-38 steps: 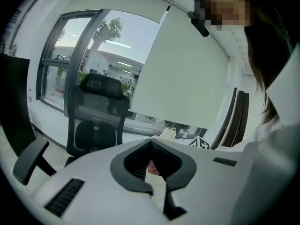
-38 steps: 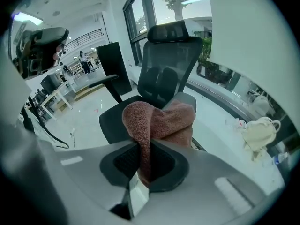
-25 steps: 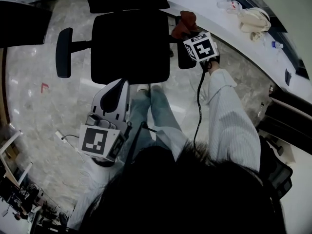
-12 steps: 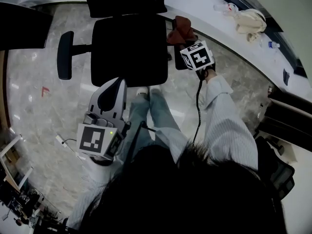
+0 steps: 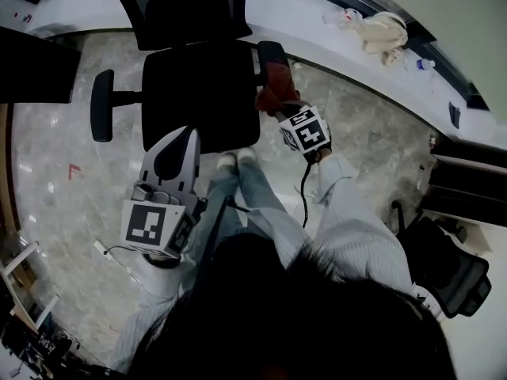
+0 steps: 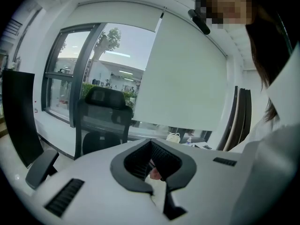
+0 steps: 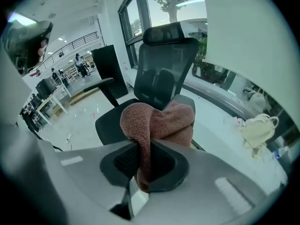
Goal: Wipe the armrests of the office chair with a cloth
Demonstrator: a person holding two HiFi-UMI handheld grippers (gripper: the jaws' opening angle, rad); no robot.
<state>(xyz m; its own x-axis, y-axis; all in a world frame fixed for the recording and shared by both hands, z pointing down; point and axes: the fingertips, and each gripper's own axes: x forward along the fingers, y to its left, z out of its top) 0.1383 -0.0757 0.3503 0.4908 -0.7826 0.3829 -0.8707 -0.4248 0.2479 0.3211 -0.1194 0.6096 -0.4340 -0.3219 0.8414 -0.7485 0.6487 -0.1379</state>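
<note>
The black office chair [image 5: 198, 93] stands in front of me, with its left armrest [image 5: 101, 105] and right armrest [image 5: 273, 56] sticking out to the sides. My right gripper [image 5: 275, 103] is shut on a reddish-brown cloth [image 5: 273, 85] that lies on the near part of the right armrest. In the right gripper view the cloth [image 7: 157, 118] bulges out above the right gripper [image 7: 140, 146] and hides most of that armrest. Shut and holding nothing, my left gripper [image 5: 188, 133] hovers at the seat's front edge. The left gripper [image 6: 151, 144] faces the chair back [image 6: 105, 114].
A white ledge [image 5: 333, 42] runs along the window and carries a beige bag [image 5: 384, 30] and a bottle [image 5: 420, 63]. Another black chair [image 5: 444, 267] stands at the lower right. A dark desk edge [image 5: 36, 62] is at the left. The person's legs [image 5: 245, 184] are below the seat.
The right gripper has drawn the cloth along the right armrest from its far end toward me, uncovering the far end. The left gripper has hardly moved.
</note>
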